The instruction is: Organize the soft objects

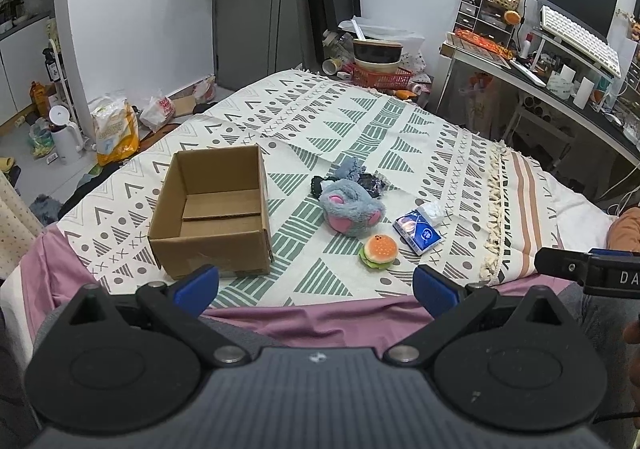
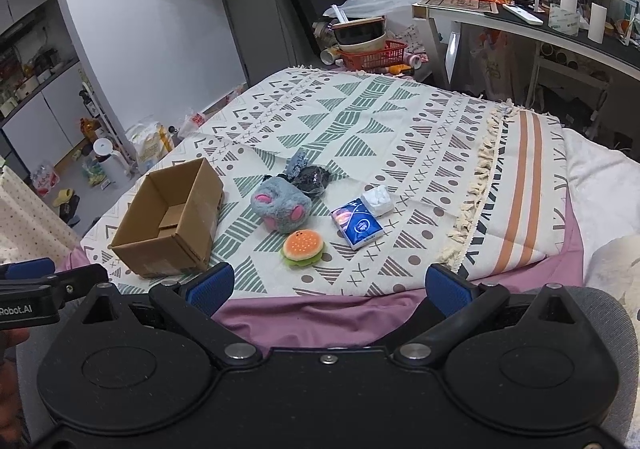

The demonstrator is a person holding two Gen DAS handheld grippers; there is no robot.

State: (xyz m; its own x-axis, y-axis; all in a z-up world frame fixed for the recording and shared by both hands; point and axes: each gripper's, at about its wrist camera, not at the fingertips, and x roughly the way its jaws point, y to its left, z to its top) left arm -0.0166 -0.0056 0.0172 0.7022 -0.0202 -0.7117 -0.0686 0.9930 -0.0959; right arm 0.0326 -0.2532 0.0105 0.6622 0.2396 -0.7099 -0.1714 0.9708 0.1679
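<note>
a patterned blanket [image 1: 360,117] in cream, green and grey is spread over a bed, and the soft objects are laid out on it in a loose cluster. an open cardboard box [image 1: 212,209] is set upright at the left of the blanket, its inside seen to hold nothing but its own bottom flaps. to its right, apart from the box, a grey plush toy [image 1: 352,209] with pink patches is placed, and just behind it a dark crumpled item [image 1: 370,181] and a bit of blue-grey fabric [image 1: 352,167] are seen, touching or nearly touching the plush. a small burger-shaped soft toy [image 1: 379,251] is found just in front of the plush, and a blue tissue pack [image 1: 418,231] with white tissue showing at its far end is laid just to the right of the burger. the left gripper [image 1: 316,285] is held low at the near edge of the bed, over a mauve sheet [image 1: 320,323], with its blue-padded fingers [image 1: 198,287] spread wide and nothing between them. the right gripper [image 2: 330,289] is held likewise beside it, its fingers [image 2: 450,289] spread wide and nothing gripped. both are kept well apart from the objects. a cluttered desk [image 1: 560,85] with a keyboard [image 1: 580,39] is seen beyond the bed at the right.
</note>
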